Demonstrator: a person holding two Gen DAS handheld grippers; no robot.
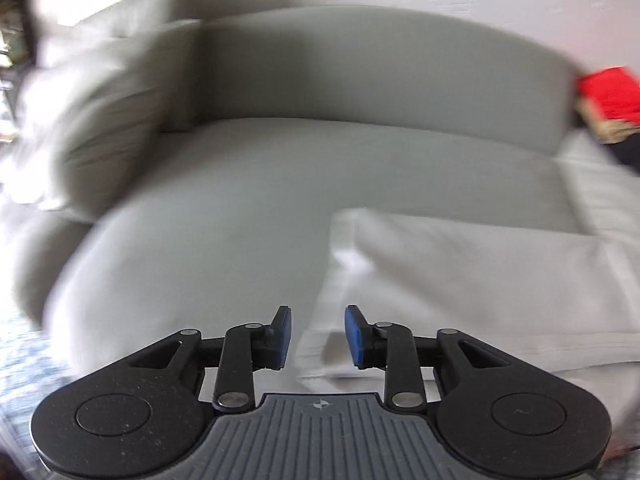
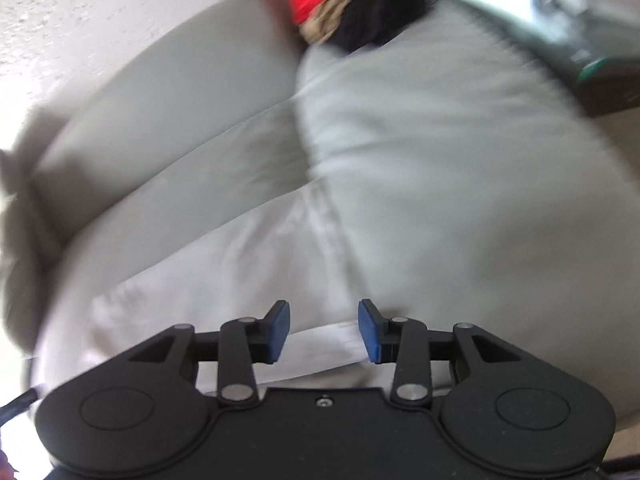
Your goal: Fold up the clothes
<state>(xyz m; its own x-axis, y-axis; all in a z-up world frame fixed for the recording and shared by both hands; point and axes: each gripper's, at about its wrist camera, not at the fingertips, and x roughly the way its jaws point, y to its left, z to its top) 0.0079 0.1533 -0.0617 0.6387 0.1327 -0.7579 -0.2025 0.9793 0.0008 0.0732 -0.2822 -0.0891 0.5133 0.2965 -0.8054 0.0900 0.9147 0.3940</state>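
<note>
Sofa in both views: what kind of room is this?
Probably a home living room: a grey sofa with cushions, a white garment spread on its seat, and a clothes pile at one end.

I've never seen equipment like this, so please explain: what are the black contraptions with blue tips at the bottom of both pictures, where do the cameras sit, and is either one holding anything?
They are two hand-held grippers; a person carries one in each hand, and no robot arm is involved. Each has a wide-angle camera looking forward along its two fingers.

One picture looks past the left gripper, the other past the right gripper. Both point down at a grey sofa where a white garment lies flat. A pile of red, tan and black clothes waits at the far end.

Both pairs of blue-padded jaws stand apart with nothing pinched between them. Both pictures are blurred.
</note>
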